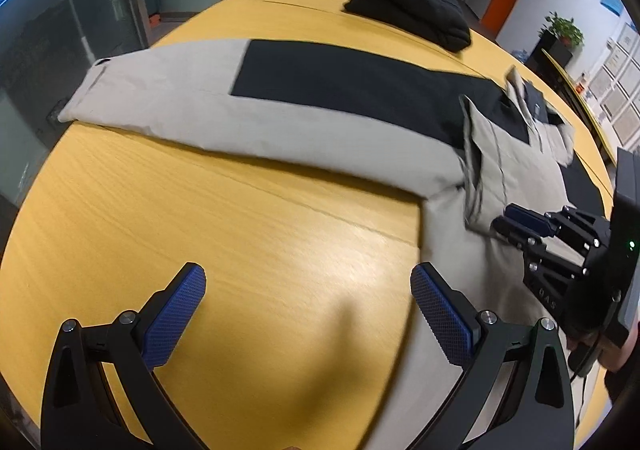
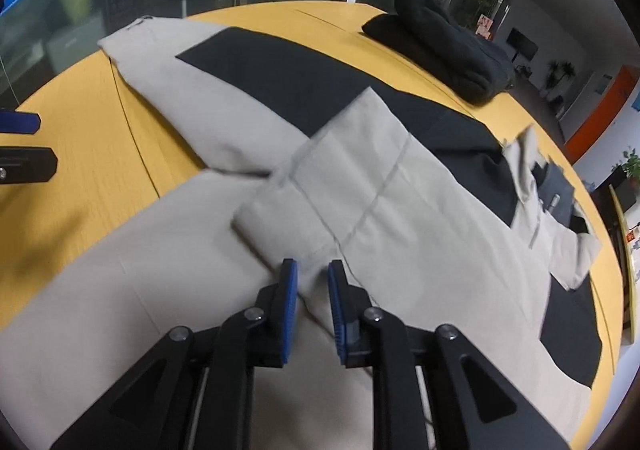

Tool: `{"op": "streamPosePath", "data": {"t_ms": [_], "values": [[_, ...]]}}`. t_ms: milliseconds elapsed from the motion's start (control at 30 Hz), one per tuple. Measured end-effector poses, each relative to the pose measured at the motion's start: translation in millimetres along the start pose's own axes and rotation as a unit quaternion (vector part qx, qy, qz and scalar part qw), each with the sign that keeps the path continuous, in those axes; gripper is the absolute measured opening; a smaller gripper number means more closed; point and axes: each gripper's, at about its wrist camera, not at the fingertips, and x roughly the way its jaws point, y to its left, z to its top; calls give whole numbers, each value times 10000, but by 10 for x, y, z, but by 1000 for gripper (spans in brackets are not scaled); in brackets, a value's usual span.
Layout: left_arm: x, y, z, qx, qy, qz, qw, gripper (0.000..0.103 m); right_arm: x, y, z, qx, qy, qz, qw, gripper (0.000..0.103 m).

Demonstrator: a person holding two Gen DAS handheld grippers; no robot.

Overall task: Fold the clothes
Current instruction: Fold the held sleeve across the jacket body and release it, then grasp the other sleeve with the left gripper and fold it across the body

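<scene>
Both claws work over a beige and black jacket [image 2: 248, 122] spread flat on the yellow bench [image 1: 248, 250]. The right claw [image 2: 312, 274] is nearly closed, its blue pads [image 2: 289, 302] pinching a folded flap of the beige cloth. The left claw [image 1: 308, 286] is spread wide and holds nothing, hovering above bare wood beside the jacket's sleeve. A folded black garment [image 2: 448, 46] lies near the bench's far edge.

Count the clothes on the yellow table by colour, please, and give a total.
Beige with black panels: 1, the jacket spread on the table, held in the right gripper.
All black: 1, the folded garment at the far edge.
Total: 2
</scene>
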Motion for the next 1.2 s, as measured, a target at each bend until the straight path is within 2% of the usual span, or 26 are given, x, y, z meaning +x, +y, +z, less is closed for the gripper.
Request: {"op": "streamPosePath", "data": {"t_ms": [67,167,300,367,500,567,667,767,800,833,867,900,1033,1133,1200], "values": [[41,105,92,-148,-29,90,9998,103,19,6,50,-17,0,100,9999,43],[118,405,283,-597,-73,265,9978,103,129,-63,9,300,-19,306,9991,45],[230,1022,636,-1298,-313,601,9892,103,43,-60,7,401,216,374,9983,45],[344,1392,833,-1685,-359,732,9823,103,-51,-94,-22,602,219,439,9970,45],[698,2166,1123,-2632,-269,733,9616,103,-121,-127,-159,896,346,420,9945,51],[849,2371,1216,-2739,-164,775,9585,101,-124,-122,-242,985,420,369,9936,51],[905,2362,1283,-2426,-183,986,9649,94,-129,-85,-305,1034,418,316,9933,52],[885,2328,1282,-2320,-282,983,9673,68,-110,-71,-300,1122,422,295,9923,55],[872,2319,1276,-2314,-325,958,9676,49,-103,-68,-298,1138,421,287,9922,55],[862,2313,1271,-2312,-350,917,9679,40,-95,-65,-295,1145,419,278,9921,55],[867,2319,1276,-2330,-292,793,9688,17,-92,-66,-296,1154,417,277,9921,55],[859,2328,1291,-2330,-269,675,9698,4,-90,-67,-298,1164,414,279,9919,55],[658,2253,1319,-2231,-566,431,9722,1,-58,-58,-301,1200,408,310,9914,55],[280,2092,1388,-2259,-996,66,9690,1,-92,-82,-331,1274,405,357,9904,55],[8,1863,1457,-2098,-1235,-128,9698,1,-133,-127,-346,1393,362,402,9888,55]]}}
